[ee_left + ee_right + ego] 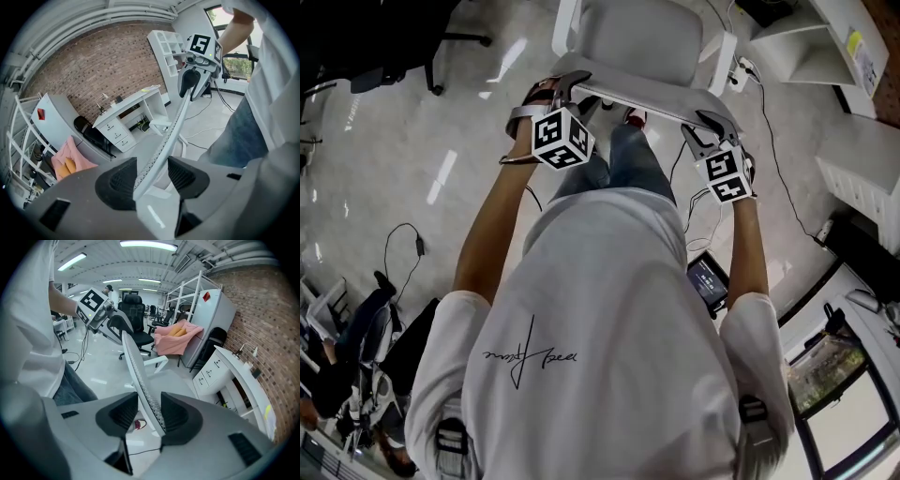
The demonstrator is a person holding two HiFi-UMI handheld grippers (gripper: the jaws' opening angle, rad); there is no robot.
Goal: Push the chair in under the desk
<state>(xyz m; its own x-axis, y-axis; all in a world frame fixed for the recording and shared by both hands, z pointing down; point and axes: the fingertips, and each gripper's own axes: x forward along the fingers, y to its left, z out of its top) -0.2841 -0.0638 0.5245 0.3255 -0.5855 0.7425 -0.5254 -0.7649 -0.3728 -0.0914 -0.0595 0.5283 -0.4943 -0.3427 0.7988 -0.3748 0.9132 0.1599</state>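
in the head view the person's white shirt [609, 328] fills the middle and hides most of the floor. the chair [637, 37] is cut off at the top edge, so only its seat and the curved rim of the backrest [647, 94] show. the desk cannot be picked out for sure there (the white furniture at the upper right is cropped). the left gripper [572, 86] and the right gripper [712, 127] sit at the two ends of that rim, but from above their pads are too small to read.

the gripper views settle it. the left gripper [152, 176] has its jaws wide, straddling the mesh rim of the backrest [173, 126]. the rim lies against the pad at that view's left, with a gap to the other pad. the right gripper [149, 413] also stands wide, with the backrest [136, 366] leaning on the pad at that view's right and clear of the other. neither is clamped on.

these two views also show the desk [126, 105], white with drawers, against a brick wall [93, 65]. the chair stands out on the open floor, not under it. in the right gripper view the desk [239, 366] lies off to the right. a pink cloth [70, 161] shows in both gripper views but not from above. a small screen device [710, 281] on the floor shows only in the head view.
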